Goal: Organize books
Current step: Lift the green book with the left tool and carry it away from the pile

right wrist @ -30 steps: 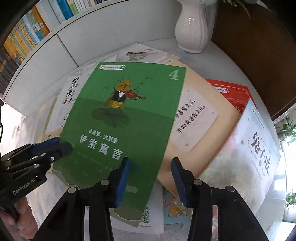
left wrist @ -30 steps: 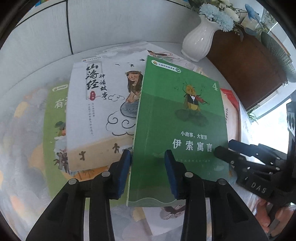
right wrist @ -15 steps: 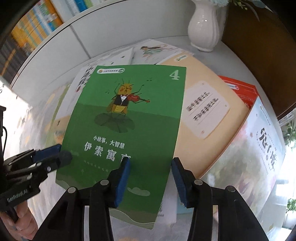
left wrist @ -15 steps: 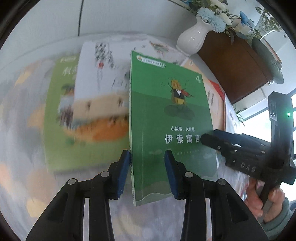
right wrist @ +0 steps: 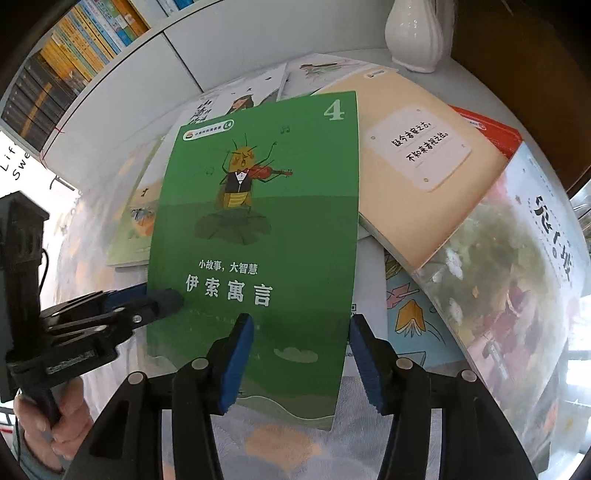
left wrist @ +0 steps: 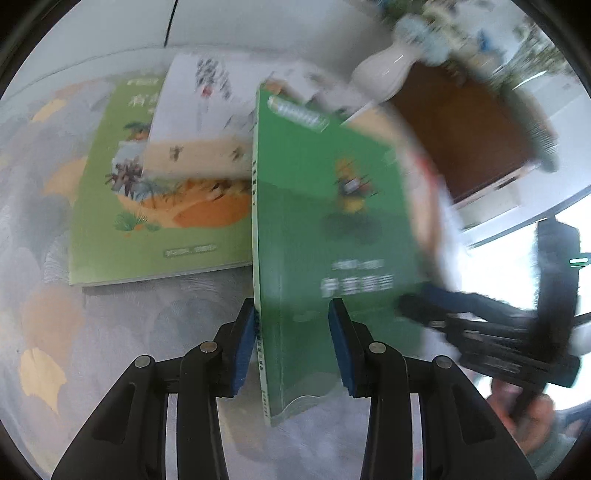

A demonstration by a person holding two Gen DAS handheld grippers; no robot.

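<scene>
Patterned cloth covers the worktop (left wrist: 129,332), on which loose books lie overlapped; a white wall unit stands behind.

**Step in hand.** The green book (right wrist: 258,240), its cover showing a violin-playing insect and the numeral 4, appears raised off the pile and tilted, its lower edge clear of the cloth. The left claw (left wrist: 291,343) straddles the spine edge: the spine lies against one pad and the cover runs behind the other. The right claw (right wrist: 295,358) straddles the opposite long edge. Both sets of pads stand apart in their own views, so it cannot be told whether either claw is clenched on the book or merely bracketing it. The left wrist view is motion-blurred.

**Next move (judgement).** The book probably goes to a stack or to the shelf. That calls for a firm bite on one edge first, since a thin paperback bends when held by opposite edges.

**Remaining pile.** A pale green book (left wrist: 147,236) lies under a white book (left wrist: 199,122). To the right lie a tan book (right wrist: 417,177) with a white label, a red book (right wrist: 491,129) beneath it, and a landscape-cover book (right wrist: 517,277).

**Containers.** The bookshelf (right wrist: 74,55) holds tight upright rows of spines. The white vase (right wrist: 413,33) holds pale flowers, blurred in the left wrist view.
</scene>
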